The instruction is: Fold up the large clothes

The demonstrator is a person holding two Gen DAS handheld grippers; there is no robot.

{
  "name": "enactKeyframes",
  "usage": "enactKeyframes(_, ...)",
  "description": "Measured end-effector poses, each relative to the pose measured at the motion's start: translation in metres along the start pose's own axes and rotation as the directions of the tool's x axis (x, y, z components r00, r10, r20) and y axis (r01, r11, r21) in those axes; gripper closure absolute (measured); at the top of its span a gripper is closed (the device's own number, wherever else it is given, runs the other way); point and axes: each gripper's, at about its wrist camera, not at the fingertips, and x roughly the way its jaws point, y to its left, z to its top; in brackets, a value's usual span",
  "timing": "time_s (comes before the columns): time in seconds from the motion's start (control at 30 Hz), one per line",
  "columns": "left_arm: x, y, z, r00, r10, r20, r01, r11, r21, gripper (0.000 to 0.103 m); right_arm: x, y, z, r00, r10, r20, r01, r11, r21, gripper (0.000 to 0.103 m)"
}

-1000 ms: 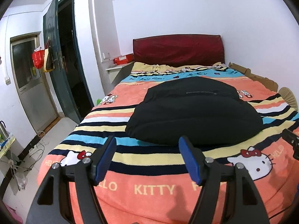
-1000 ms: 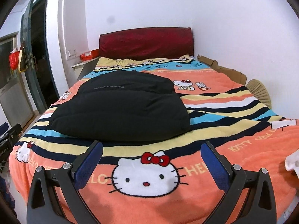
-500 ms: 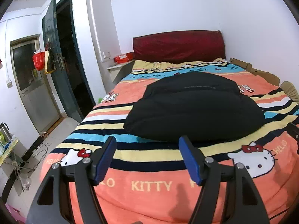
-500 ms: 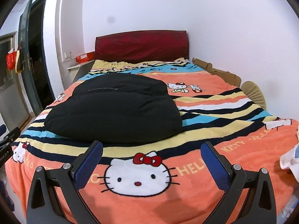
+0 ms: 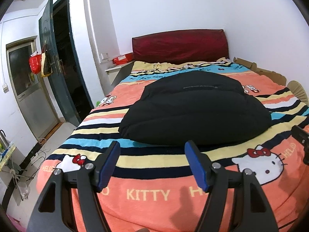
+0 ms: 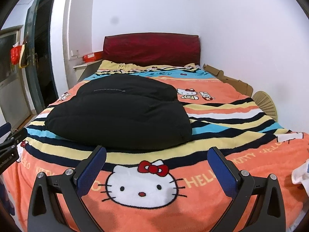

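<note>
A puffy black padded garment lies folded in a thick bundle in the middle of the bed. My left gripper hovers over the foot of the bed, just short of the bundle's near edge, open with nothing between its blue pads. My right gripper hangs further right at the same distance, open wide and empty. Each gripper shows at the edge of the other's view: the right one, the left one.
An orange striped cartoon-cat blanket covers the bed. A dark red headboard stands against the back wall. Cardboard and a woven fan line the right wall. White cloth lies at the right edge. A doorway opens on the left.
Both views have crept slightly toward the bed and lower, so the black bundle looks a bit larger. Both grippers stayed open and empty.
</note>
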Motion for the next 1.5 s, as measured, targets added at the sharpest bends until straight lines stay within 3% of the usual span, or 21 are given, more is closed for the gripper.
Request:
enactKeyframes(0.23,0.005,-0.004,-0.001,1.0,-0.022,-0.011,0.022,1.0,0.003,0.035,0.006,0.0,-0.001,0.999,-0.015,-0.037,0.015,1.0,-0.006,0.0)
enactKeyframes(0.9,0.03,-0.025,-0.006,0.994,-0.073,-0.078,0.076,0.997,0.032,0.035,0.014,-0.002,-0.002,0.998,-0.007,-0.065,0.004,0.999,-0.045,0.0)
enactKeyframes(1.5,0.034,-0.031,-0.011,0.991,-0.101,-0.093,0.106,0.993,0.053,0.035,0.016,0.002,-0.005,0.997,-0.009,-0.074,0.005,0.998,-0.061,0.0)
